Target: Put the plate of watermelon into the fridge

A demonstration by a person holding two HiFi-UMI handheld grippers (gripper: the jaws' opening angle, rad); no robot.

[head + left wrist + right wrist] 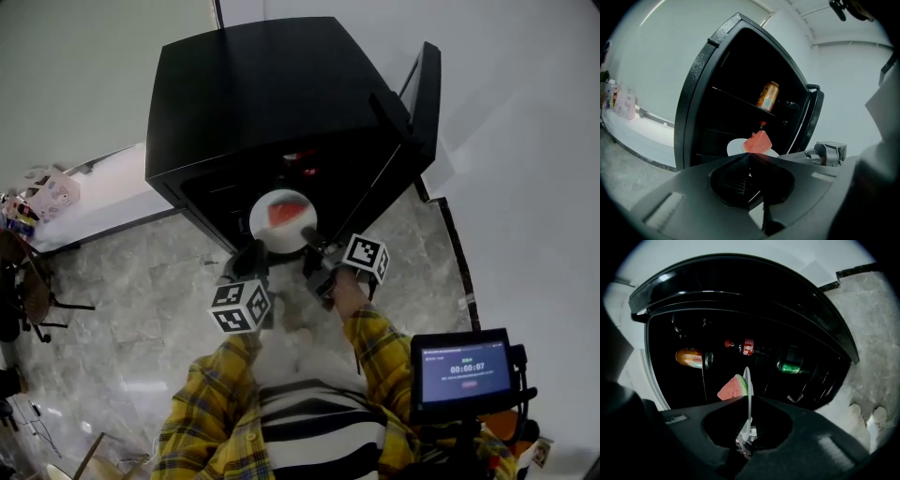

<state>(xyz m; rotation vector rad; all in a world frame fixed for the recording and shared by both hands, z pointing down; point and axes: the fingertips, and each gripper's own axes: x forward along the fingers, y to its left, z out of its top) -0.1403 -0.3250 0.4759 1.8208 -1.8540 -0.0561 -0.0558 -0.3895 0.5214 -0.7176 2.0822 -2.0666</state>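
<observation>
A white plate [281,221] with a red watermelon wedge [285,215] hangs level at the mouth of the open black fridge [262,94]. My left gripper [253,259] is shut on its near-left rim and my right gripper [313,249] is shut on its near-right rim. In the left gripper view the plate [736,146] and the wedge [758,142] show just past the left gripper [750,157]. In the right gripper view the plate [748,385] stands edge-on, its rim pinched in the right gripper [749,402], with the wedge [733,387] to its left.
The fridge door [420,103] stands open at the right. Inside are an orange can [692,357], a red-labelled bottle [743,346] and a green can [790,367] on the shelves. A low white ledge [103,202] with bags runs at the left. A screen [464,368] sits by my right side.
</observation>
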